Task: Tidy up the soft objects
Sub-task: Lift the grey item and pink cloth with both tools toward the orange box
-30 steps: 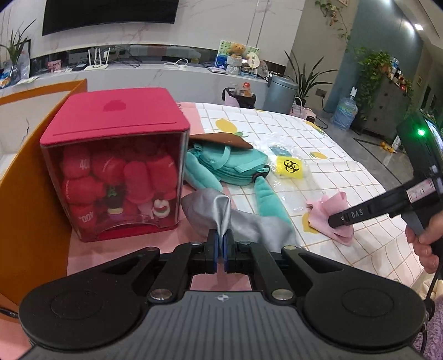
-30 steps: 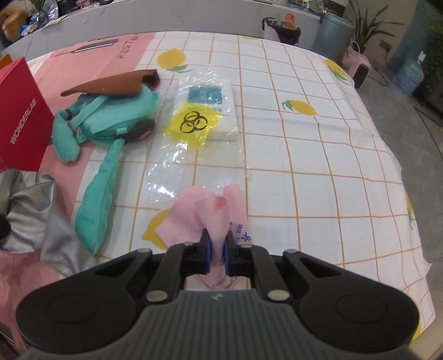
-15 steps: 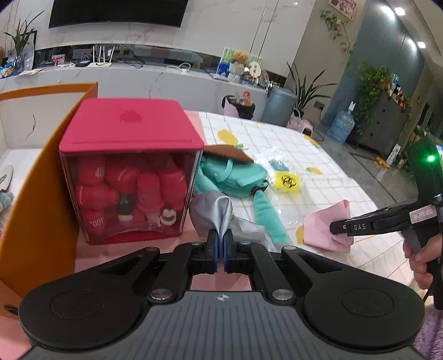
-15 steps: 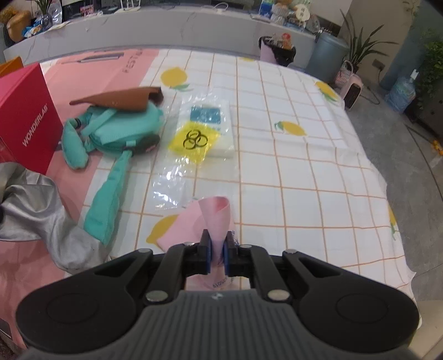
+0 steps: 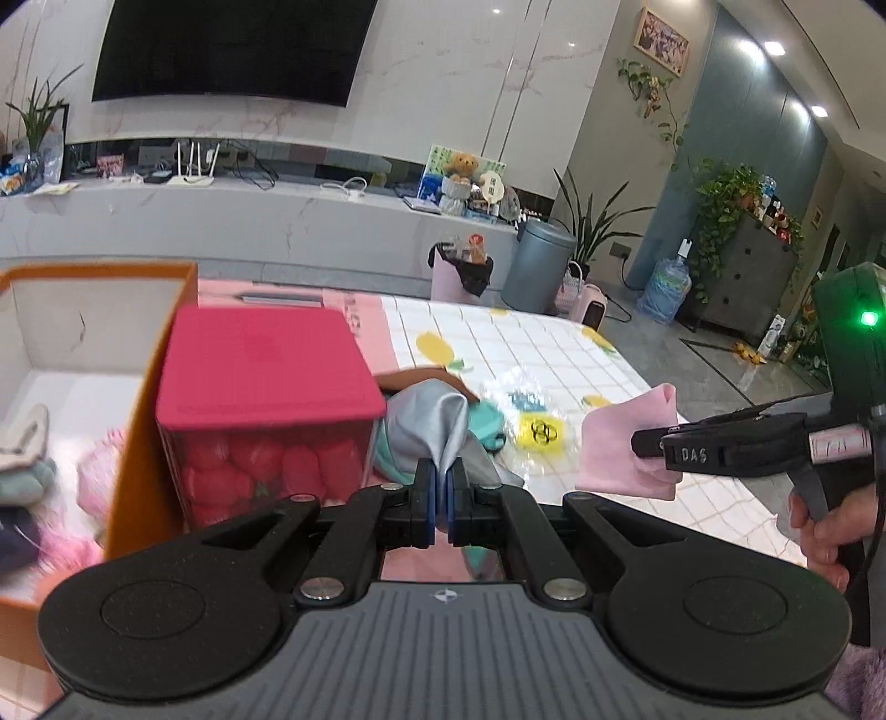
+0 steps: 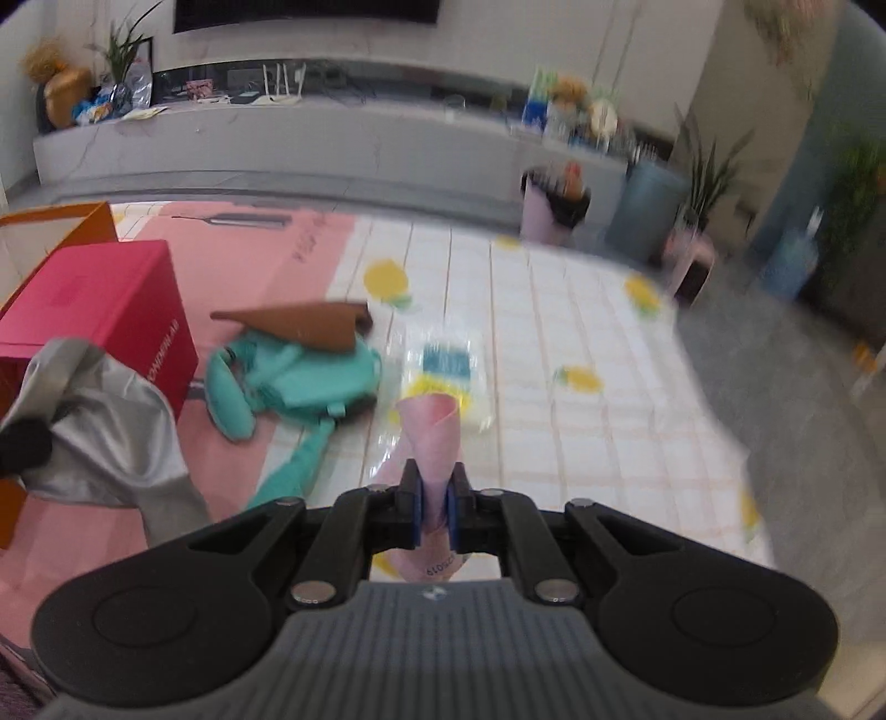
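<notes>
- Our left tongs (image 5: 441, 487) are clamped tight, angled slightly downward.
- Right tongs (image 6: 435, 501) pinched closed too, our hand (image 5: 819, 526) wrapped round the handle.

Bright, even indoor light; fisheye bending at edges — right wrist view motion-blurred, left mostly sharp.

Home living rm. Big flat TV (image 5: 232, 52) on marble-look wall, long low shelf (image 5: 266, 213) below w/ router, cables, teddy bear (image 5: 462, 166). Houseplants (image 5: 725, 194) around, framed pic (image 5: 662, 41) up high, lidded bin (image 5: 540, 266), water jug (image 5: 664, 288) on floor. Table (image 5: 554, 354) w/ lemon-print cloth.
</notes>
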`<state>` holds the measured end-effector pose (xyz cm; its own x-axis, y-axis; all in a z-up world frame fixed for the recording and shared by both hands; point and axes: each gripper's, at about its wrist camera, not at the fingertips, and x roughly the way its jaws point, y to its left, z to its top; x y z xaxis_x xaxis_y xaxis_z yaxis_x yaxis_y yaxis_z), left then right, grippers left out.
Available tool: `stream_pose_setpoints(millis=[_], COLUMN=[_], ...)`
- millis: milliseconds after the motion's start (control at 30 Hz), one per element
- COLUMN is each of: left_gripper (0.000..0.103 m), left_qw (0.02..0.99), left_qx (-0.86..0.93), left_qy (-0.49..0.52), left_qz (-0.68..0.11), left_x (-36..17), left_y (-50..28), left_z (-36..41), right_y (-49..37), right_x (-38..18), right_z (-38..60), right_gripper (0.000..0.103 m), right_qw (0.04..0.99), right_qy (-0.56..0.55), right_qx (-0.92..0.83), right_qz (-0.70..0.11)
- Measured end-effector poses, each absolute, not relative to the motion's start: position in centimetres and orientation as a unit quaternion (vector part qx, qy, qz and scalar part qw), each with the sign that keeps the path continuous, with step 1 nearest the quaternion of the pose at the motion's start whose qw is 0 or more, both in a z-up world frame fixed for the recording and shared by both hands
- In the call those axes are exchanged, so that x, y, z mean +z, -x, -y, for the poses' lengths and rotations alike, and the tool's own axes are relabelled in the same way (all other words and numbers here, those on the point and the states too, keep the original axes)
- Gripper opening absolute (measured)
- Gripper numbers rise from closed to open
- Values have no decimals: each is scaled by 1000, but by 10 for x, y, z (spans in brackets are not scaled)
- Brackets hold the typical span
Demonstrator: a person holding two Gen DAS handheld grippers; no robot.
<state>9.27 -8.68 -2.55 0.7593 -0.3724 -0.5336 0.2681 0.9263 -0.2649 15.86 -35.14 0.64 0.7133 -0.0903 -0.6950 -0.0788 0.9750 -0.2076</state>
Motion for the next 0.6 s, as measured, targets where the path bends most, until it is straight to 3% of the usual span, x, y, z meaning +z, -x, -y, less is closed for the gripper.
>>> stream_pose_setpoints(millis=[600], left_gripper=[4], left_qw=[978], left_qx=[-95], left_qy=[25], left_qz=[-185], left_x=[89], left_y=[-71], left_z=[25], right_y=[-137], right_x=[141], right_z=[189], right_gripper=[6], right_qw=[959], right_qy=[159], right_qx=[117], right_qz=[-205])
